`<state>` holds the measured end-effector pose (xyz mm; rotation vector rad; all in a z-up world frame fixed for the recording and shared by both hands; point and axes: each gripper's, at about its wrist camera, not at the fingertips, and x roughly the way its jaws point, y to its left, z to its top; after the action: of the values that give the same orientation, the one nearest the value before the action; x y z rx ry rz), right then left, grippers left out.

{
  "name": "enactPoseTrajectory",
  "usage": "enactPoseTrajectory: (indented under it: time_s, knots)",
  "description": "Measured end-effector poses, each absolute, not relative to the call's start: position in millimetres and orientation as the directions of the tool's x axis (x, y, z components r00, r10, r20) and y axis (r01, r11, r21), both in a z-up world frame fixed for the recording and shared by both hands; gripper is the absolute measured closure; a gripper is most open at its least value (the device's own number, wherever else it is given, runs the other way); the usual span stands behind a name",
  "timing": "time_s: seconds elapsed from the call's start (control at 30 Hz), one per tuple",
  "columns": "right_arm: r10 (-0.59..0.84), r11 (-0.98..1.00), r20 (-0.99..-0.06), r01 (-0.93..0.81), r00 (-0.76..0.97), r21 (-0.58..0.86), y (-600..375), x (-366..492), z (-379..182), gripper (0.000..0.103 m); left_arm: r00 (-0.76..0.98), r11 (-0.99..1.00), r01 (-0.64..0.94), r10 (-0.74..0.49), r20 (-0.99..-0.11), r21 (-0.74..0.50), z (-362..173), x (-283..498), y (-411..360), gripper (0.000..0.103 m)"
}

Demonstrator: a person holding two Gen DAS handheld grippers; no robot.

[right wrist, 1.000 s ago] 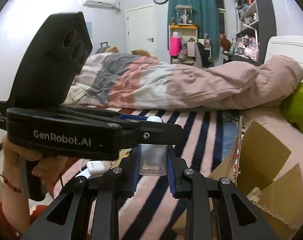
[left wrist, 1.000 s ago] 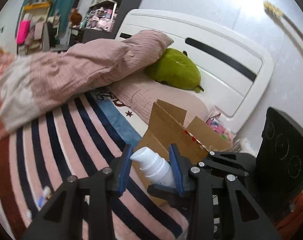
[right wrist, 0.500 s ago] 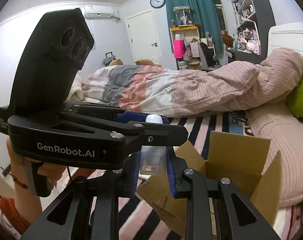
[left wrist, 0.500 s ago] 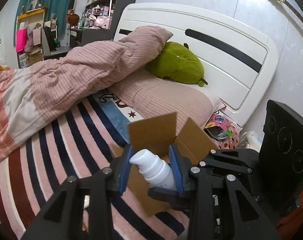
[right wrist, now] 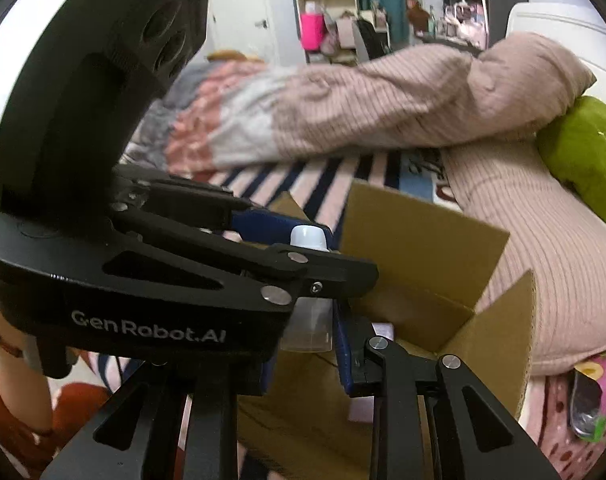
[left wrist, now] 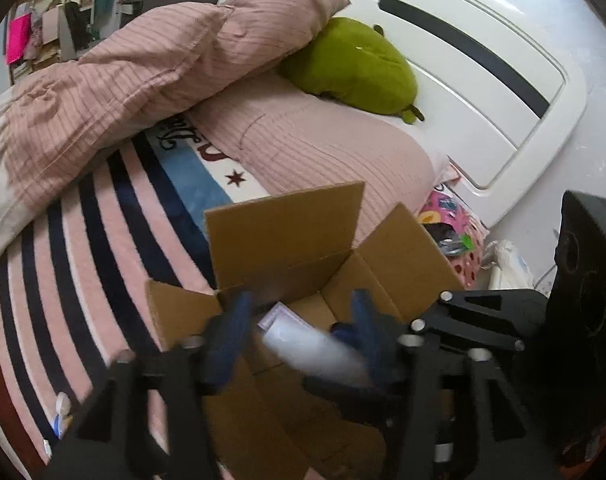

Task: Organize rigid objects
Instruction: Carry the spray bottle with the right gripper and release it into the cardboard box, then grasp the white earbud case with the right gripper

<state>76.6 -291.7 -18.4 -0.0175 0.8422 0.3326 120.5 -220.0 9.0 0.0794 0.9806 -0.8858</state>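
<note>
Left gripper just spread, blurred white pump bottle loose over open brown cardboard box; right gripper easing wider, clear bottle between its pads, grip not discernible

A green plush toy is lying against the white headboard, touching a pink ribbed duvet that is sprawling over the striped blanket on the bed.

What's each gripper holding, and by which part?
The right gripper grips the clear bottle by its body. On the left gripper the jaws have just been opening; the white pump bottle lies loose between them.
</note>
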Motion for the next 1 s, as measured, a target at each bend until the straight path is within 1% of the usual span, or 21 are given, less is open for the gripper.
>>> enactPoseTrajectory:
  time_s: [0.03, 0.07, 0.1, 0.17, 0.23, 0.3, 0.4, 0.5, 0.6, 0.73, 0.87, 0.93, 1.0]
  knots:
    - [0.27, 0.951, -0.743, -0.292, 0.612, 0.105, -291.9, 77.4, -20.1, 0.075, 0.272, 0.673, 0.672, -0.614, -0.741, -0.31, 12.6, 118.9, -213.1, 0.037]
    - [0.265, 0.952, -0.742, -0.287, 0.616, 0.102, -292.4, 76.3, -20.4, 0.064, 0.295, 0.683, 0.665, -0.612, -0.734, -0.302, 16.2, 116.6, -207.1, 0.035]
    - [0.271, 0.952, -0.734, -0.288, 0.622, 0.107, -292.4, 73.6, -20.1, 0.059, 0.323, 0.695, 0.657, -0.61, -0.723, -0.293, 21.0, 113.3, -199.4, 0.032]
    - [0.308, 0.941, -0.7, -0.314, 0.644, 0.126, -289.8, 64.7, -15.1, 0.059, 0.407, 0.736, 0.623, -0.594, -0.694, -0.265, 33.3, 102.5, -169.6, 0.027]
    - [0.358, 0.921, -0.657, -0.368, 0.663, 0.131, -279.1, 55.4, -7.5, 0.059, 0.475, 0.775, 0.585, -0.566, -0.674, -0.239, 40.2, 94.0, -141.7, 0.026]
    - [0.411, 0.891, -0.615, -0.44, 0.673, 0.114, -258.6, 40.7, -0.2, 0.059, 0.553, 0.831, 0.517, -0.506, -0.662, -0.203, 42.2, 81.4, -103.7, 0.023]
    - [0.493, 0.835, -0.586, -0.538, 0.643, 0.113, -225.2, 25.9, 2.2, 0.058, 0.625, 0.894, 0.417, -0.413, -0.663, -0.164, 33.3, 67.5, -55.4, 0.022]
    - [0.575, 0.773, -0.589, -0.613, 0.568, 0.163, -194.3, 20.0, -8.9, 0.058, 0.656, 0.928, 0.333, -0.356, -0.666, -0.168, 11.8, 57.4, -12.3, 0.021]
    - [0.618, 0.723, -0.617, -0.661, 0.487, 0.202, -156.8, 24.1, -35.9, 0.058, 0.664, 0.944, 0.268, -0.326, -0.673, -0.193, -18.6, 54.7, 26.4, 0.021]
    - [0.603, 0.719, -0.671, -0.658, 0.431, 0.224, -116.7, 41.4, -75.2, 0.058, 0.655, 0.954, 0.196, -0.299, -0.694, -0.226, -57.7, 62.4, 63.8, 0.021]
    - [0.596, 0.713, -0.71, -0.653, 0.374, 0.254, -85.0, 65.7, -113.7, 0.058, 0.634, 0.947, 0.168, -0.315, -0.706, -0.272, -90.3, 66.7, 91.3, 0.021]
    - [0.602, 0.701, -0.719, -0.66, 0.346, 0.27, -72.1, 79.1, -126.9, 0.058, 0.624, 0.938, 0.154, -0.335, -0.706, -0.309, -101.6, 70.2, 102.2, 0.021]
    - [0.607, 0.695, -0.721, -0.665, 0.335, 0.275, -60.6, 89.8, -135.2, 0.058, 0.626, 0.943, 0.122, -0.316, -0.713, -0.31, -108.5, 73.6, 110.7, 0.021]
